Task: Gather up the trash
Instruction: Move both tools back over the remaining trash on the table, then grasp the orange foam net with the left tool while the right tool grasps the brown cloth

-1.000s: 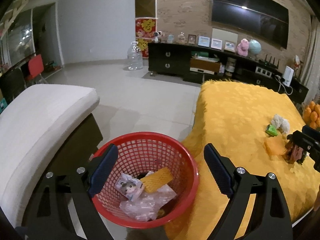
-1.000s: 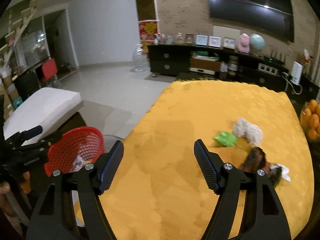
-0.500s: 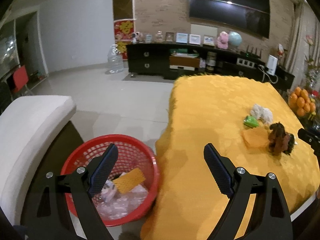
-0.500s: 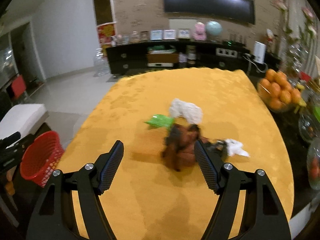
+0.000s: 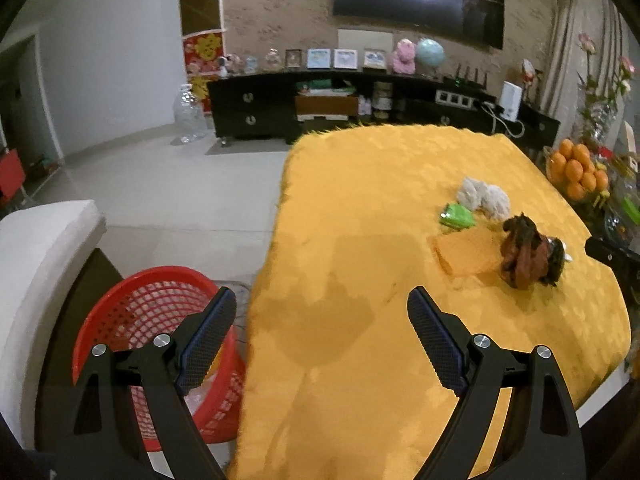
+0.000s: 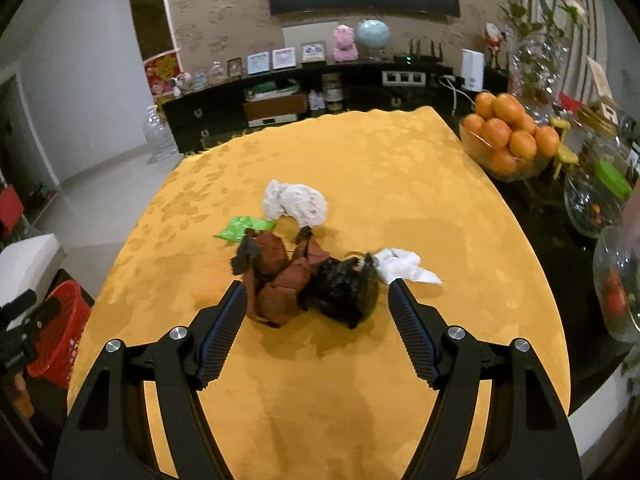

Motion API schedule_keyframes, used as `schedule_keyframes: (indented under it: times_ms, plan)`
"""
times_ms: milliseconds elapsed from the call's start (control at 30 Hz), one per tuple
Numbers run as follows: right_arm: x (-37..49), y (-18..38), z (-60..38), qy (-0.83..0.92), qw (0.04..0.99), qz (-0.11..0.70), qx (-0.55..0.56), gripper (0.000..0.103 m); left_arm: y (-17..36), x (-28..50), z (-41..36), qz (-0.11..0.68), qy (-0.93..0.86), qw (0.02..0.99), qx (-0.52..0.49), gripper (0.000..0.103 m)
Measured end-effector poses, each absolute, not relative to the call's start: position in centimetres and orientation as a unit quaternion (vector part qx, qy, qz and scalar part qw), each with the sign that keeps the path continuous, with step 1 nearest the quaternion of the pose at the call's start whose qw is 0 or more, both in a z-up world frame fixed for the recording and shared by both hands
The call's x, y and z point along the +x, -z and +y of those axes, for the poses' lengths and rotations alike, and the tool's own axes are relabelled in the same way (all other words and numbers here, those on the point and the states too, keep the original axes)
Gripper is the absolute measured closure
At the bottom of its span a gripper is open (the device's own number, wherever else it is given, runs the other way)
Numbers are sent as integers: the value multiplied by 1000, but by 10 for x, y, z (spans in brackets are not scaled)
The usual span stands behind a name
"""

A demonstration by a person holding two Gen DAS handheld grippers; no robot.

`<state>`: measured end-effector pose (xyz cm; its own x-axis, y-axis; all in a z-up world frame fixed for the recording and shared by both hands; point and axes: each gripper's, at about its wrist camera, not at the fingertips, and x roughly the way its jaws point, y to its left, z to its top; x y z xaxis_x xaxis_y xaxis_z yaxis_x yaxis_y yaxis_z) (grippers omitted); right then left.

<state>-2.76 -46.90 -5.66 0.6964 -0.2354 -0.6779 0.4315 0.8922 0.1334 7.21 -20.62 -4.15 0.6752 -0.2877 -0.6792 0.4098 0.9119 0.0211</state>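
Trash lies in a cluster on the yellow tablecloth [image 6: 400, 168]: a crumpled brown wrapper [image 6: 280, 276], a black crumpled bag [image 6: 344, 292], a white tissue [image 6: 404, 266], a grey-white wad [image 6: 296, 200] and a green wrapper [image 6: 242, 228]. My right gripper [image 6: 314, 300] is open, its fingers reaching to either side of the brown and black pieces without touching them. My left gripper [image 5: 322, 308] is open and empty over the table's left edge. Beside the table on the floor stands the red basket [image 5: 132, 312]. The left wrist view also shows the brown wrapper [image 5: 524, 256] and a flat orange piece [image 5: 464, 252].
A glass bowl of oranges [image 6: 508, 136], glass vases [image 6: 616, 280] and jars crowd the table's right side. A white-cushioned seat [image 5: 36, 252] stands left of the basket. A dark TV cabinet [image 5: 320, 108] lines the far wall. A tip of the right gripper [image 5: 612, 256] shows at the right edge.
Both grippers have swung right, away from the basket toward the trash cluster. The right gripper now has the brown and black pieces between its open fingers. Neither opening has changed.
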Motion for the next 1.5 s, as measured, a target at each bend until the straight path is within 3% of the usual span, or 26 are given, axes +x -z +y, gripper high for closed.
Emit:
schedule_keyframes:
  times_ms: [333,733,1500]
  plan:
    - [-32,54,-477,188,907,339,163,33,45,86,-245,352,236,899,107,19]
    - [-27,56,-478,183,905,343,170,32,92,115,-322,380,311,854,171,19]
    - [-15,68,-480,171,897,360,193,32,131,152,-369,422,343,828,139,18]
